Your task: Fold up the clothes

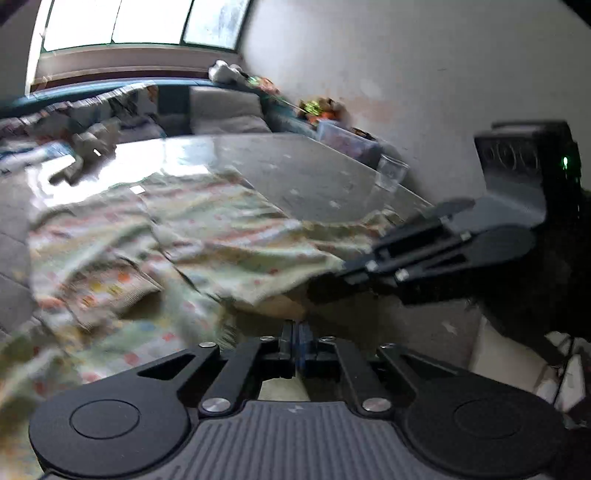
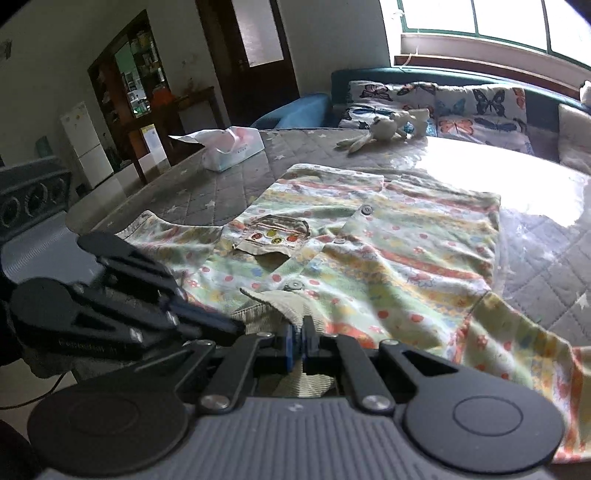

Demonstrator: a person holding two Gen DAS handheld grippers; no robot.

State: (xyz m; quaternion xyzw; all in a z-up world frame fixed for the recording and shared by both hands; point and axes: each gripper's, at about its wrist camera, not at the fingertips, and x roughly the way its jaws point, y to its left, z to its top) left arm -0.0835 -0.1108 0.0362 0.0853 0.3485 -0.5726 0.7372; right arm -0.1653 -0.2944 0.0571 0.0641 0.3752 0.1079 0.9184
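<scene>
Here, a patterned child's shirt (image 2: 369, 251) lay spread across a quilted grey table cover (image 2: 207, 192), its collar (image 2: 280, 299) toward the near edge and one sleeve (image 2: 524, 332) trailing off to the right. In the right wrist view, going from left to right: the left gripper (image 2: 225, 325) reached in from the left, its jaws closed at the collar edge; whether cloth sat between them could not be told from the blur. Just beside it, the right gripper (image 2: 300, 332) was pinched tight on the corduroy collar. Farther back stood a tissue box (image 2: 232, 147), then a soft toy rabbit (image 2: 376, 133), and butterfly cushions (image 2: 443, 107) under a bright window (image 2: 491, 22).

In the blurred left wrist view, the shirt (image 1: 177, 236) filled the left and middle of the frame, the left gripper (image 1: 297, 343) was closed at the garment's near edge, a clear glass (image 1: 391, 171) stood on the table to the right, and the right gripper (image 1: 354, 269) came in from the right at the cloth's edge.
</scene>
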